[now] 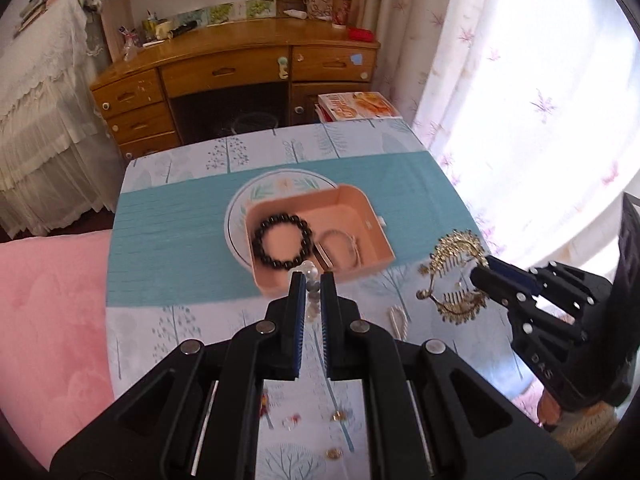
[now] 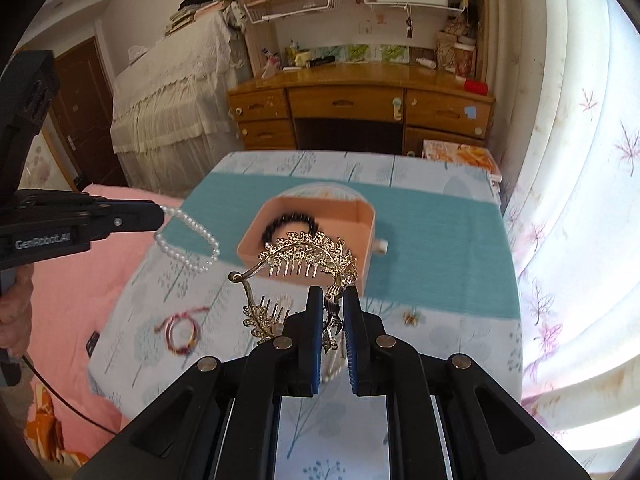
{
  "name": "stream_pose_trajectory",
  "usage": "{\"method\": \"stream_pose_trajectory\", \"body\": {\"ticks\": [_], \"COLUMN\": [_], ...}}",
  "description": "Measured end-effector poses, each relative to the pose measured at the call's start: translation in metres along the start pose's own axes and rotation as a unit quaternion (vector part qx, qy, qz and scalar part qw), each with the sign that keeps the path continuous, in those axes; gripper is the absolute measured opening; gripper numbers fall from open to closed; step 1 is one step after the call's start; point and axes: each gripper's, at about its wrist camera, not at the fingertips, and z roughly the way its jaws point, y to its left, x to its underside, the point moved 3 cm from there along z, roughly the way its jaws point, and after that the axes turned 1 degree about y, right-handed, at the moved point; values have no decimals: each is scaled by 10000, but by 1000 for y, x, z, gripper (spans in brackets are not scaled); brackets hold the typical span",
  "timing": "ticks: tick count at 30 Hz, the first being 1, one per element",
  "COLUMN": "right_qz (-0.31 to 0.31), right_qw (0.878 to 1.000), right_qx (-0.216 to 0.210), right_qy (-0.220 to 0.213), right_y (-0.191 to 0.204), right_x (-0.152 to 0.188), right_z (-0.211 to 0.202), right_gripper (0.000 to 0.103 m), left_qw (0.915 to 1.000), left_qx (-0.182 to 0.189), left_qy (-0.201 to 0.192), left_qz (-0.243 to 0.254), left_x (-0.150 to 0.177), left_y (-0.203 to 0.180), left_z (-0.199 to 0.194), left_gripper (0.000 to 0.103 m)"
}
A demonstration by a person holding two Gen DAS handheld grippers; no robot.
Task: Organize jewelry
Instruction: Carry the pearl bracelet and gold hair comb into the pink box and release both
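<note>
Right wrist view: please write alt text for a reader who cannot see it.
The right gripper holds a gold tiara with comb teeth above a table with a blue tree-print cloth, in front of an open pink box containing a dark bead bracelet. At left, the left gripper holds a pearl bracelet.

Open pink box [image 1: 352, 216], unobstructed above

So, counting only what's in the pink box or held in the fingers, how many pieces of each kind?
Bracelets: 3 (black bead bracelet, thin pale bracelet, pearl bracelet)
Tiaras: 1 (gold tiara)
Total: 4
</note>
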Motion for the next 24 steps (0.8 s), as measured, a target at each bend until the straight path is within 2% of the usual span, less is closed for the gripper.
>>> {"method": "stream_pose_trajectory", "body": {"ticks": [6,12,16,19,24], "right_qz": [250,549,733,820,909], "right_qw": [9994,9968,9946,9933,9920], "right_qx": [146,221,222,190,49], "right_qy": [161,535,705,787,878], "right_y": [-12,-23,-26,-24,-17], "right_x": [-36,-56,-64,-67,-78], "right_z": [37,103,142,166,197], "right_gripper": [10,10,10,10,10], "left_qw": [9995,9983,9959,9931,9919], "left_qx": [-175,-308,-366,-283,-166], "left_qy": [137,311,690,984,981], "left_qz": [-223,-395,-456,-577,-791], "left_x": [-31,-34,-26,-14,6], "left_y": [13,24,36,47,64], "left_z": [68,142,182,198,194], "left_gripper": [5,5,6,7,9]}}
